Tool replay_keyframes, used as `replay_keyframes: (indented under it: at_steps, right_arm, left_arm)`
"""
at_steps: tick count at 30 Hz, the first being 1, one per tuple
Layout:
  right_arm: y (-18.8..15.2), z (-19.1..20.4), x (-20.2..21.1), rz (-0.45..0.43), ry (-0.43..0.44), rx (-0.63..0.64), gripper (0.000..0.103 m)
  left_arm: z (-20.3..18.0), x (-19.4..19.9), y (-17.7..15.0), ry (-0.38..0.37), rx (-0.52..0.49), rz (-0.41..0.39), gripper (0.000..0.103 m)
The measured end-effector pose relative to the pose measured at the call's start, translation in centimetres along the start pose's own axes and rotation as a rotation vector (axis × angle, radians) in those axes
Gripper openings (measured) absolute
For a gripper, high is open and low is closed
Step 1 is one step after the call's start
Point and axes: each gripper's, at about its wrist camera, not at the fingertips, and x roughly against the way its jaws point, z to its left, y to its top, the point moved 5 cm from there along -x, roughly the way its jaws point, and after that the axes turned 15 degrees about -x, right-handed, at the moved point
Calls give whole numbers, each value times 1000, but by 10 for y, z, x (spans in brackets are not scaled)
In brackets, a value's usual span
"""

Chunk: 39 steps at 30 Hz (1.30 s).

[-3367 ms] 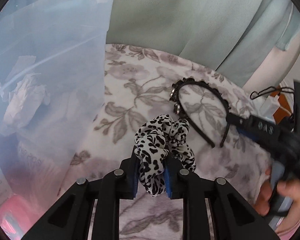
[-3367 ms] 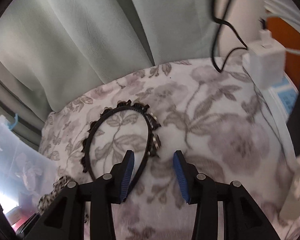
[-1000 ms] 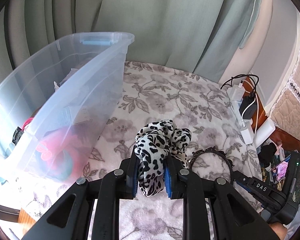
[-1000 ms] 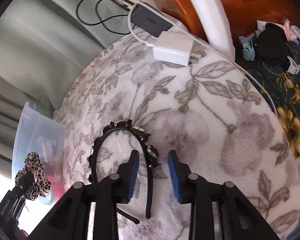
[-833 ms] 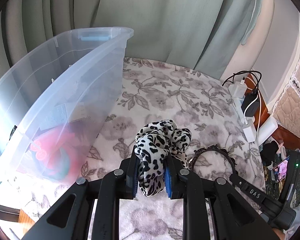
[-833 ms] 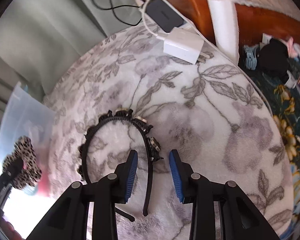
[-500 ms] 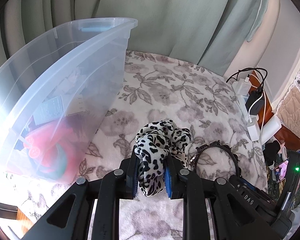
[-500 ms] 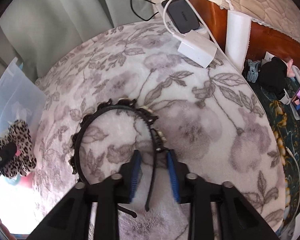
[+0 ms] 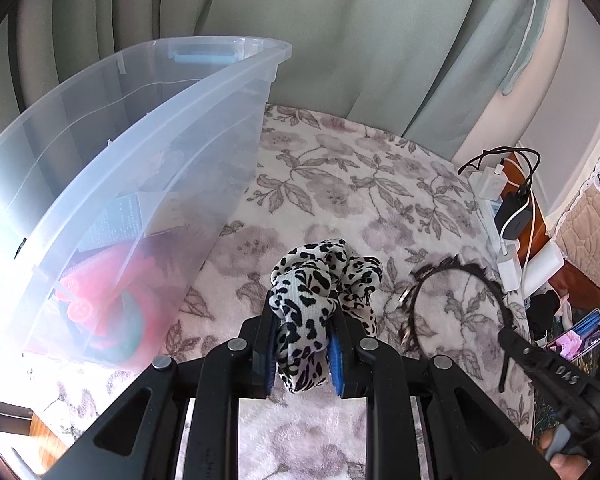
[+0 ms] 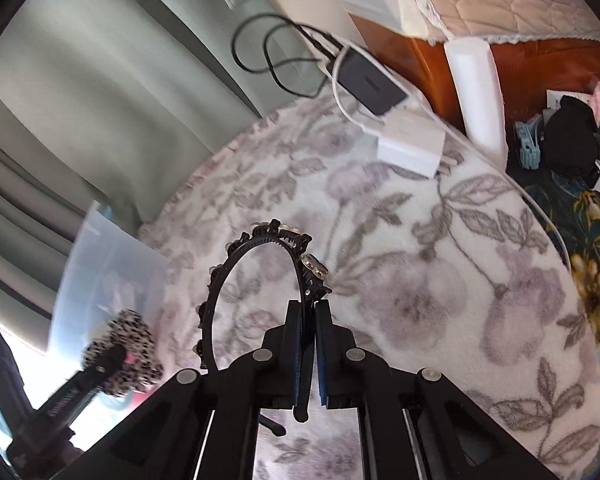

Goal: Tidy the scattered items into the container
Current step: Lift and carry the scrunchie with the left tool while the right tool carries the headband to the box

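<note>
The big see-through plastic box (image 9: 132, 168) stands at the left edge of the tabletop with the flowery fuzzy cloth (image 9: 340, 196). Its long side runs away from the camera, and pink things lie inside. The cloth between the box and the white chargers (image 9: 488, 184) is bare. The left gripper (image 9: 302, 354) has its jaws squeezed on the black-and-white spotted cloth scrunchie (image 9: 320, 280). The right gripper (image 10: 308, 348), with "DAS" on its finger, has its jaws shut on one end of the thin black hairband with jewels (image 10: 256, 272). Its arch points away, up off the cloth.
</note>
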Motion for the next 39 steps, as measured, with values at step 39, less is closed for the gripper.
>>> replay_keyframes:
  at_steps: [39]
  right_arm:
    - [-63, 212, 146, -196, 248, 351, 8]
  left_arm:
    - [138, 176, 7, -8, 291, -429, 22]
